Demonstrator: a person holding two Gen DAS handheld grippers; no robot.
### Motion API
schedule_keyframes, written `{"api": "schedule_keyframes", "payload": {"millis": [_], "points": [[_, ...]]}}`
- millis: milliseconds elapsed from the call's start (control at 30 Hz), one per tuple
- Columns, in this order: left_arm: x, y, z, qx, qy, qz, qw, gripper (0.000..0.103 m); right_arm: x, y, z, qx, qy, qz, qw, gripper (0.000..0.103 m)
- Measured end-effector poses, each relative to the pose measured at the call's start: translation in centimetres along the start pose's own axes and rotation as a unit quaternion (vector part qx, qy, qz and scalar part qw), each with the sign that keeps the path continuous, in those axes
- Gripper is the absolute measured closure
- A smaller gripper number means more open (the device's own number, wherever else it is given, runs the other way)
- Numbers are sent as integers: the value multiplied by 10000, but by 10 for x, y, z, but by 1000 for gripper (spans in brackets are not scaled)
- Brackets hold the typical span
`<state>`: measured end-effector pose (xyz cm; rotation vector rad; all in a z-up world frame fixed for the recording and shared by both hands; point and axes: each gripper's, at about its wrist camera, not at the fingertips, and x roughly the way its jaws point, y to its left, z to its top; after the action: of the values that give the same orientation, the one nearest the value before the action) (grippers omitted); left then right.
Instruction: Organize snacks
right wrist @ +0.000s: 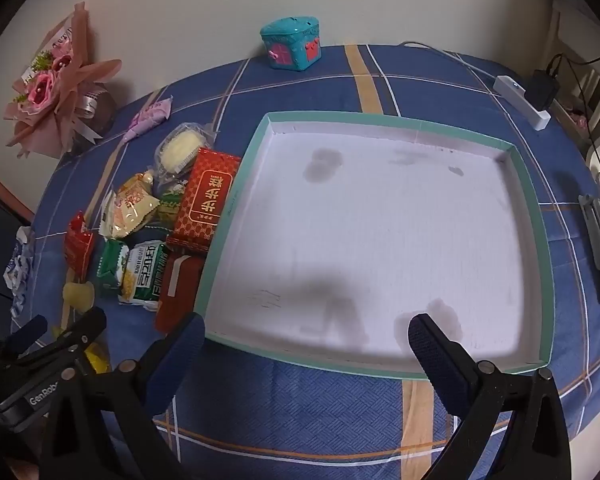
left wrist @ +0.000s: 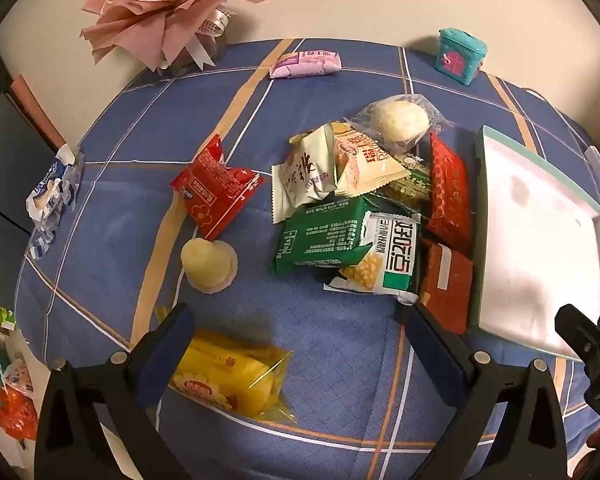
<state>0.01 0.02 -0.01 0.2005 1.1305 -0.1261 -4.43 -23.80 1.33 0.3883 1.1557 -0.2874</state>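
Many snacks (left wrist: 364,200) beyond left tongs (left wrist: 300,336)

The white tray (right wrist: 380,240) holds nothing, so its floor lies free for entry from above. Against the tray's left wall the snack pile (left wrist: 364,200) crowds the cloth. Left of the tray's near corner, bare tablecloth (left wrist: 332,344) lies between the pile and a yellow packet (left wrist: 228,376).

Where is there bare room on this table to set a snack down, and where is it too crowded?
The white tray is bare inside, the biggest free spot. The blue cloth between the red packet and the lilac packet is open, as is the strip between the teal box and the tray's far rim. The snack pile against the tray's left wall is crowded.
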Motion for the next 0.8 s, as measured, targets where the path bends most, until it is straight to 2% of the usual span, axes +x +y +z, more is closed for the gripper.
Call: {"api": "schedule_keyframes", "payload": {"millis": [800], "points": [[3, 2, 0, -22, -3, 8, 10000, 0, -3, 1, 0, -22, -39, 17, 10000, 0]]}}
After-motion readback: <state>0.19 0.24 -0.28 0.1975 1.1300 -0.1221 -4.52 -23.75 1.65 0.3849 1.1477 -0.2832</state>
